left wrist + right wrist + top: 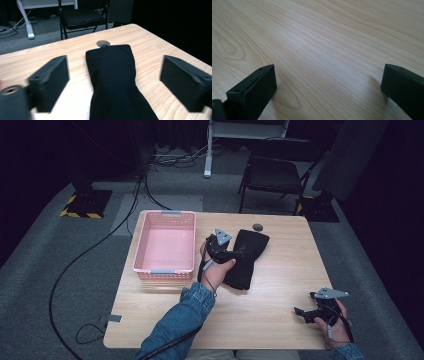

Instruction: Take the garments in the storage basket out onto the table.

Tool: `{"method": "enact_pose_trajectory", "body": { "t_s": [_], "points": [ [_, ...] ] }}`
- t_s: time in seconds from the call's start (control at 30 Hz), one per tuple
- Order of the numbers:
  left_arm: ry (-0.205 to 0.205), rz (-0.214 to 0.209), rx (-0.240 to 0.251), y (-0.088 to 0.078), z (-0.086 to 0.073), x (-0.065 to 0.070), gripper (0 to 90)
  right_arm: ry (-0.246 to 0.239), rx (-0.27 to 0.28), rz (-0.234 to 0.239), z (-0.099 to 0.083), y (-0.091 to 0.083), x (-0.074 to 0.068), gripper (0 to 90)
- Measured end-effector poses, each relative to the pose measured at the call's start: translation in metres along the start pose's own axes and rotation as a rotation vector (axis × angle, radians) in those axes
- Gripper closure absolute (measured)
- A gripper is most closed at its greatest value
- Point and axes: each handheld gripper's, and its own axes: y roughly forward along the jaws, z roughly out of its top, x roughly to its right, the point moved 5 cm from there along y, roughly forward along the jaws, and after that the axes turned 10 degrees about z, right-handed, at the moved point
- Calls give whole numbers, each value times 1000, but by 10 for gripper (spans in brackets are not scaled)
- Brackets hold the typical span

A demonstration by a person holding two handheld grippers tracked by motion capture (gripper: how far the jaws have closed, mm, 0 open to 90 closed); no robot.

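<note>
both blocky black claws, left claw point(113, 85) and right claw point(329, 92), gape apart over smooth folded black cloth point(112, 80) and grained wood table point(324, 37).

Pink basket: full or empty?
Empty. In the high view the pink basket shows only its bare bottom; the black cloth lies beside it on the table.

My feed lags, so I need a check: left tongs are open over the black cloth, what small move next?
Probably lower the left tongs and close on the folded black cloth: it lies flat between the open jaws, ungripped, with the pink basket just beside it.
</note>
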Motion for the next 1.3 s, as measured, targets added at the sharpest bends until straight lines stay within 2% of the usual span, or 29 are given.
{"method": "enact_pose_trajectory", "body": {
  "t_s": [0.07,0.3,0.7,1.07,1.3],
  "points": [
    [18,8,-3,-2,-1,-1,3,0,0,0,0,0,0,1],
    [51,16,7,-14,-1,-4,0,0,0,0,0,0,0,1],
    [80,24,28,-37,1,-13,0,0,0,0,0,0,0,1],
    [99,9,24,-52,-8,-24,0,0,0,0,0,0,0,1],
    [116,25,20,-63,-15,-35,0,1,0,-1,0,0,0,0]
  ]
}}
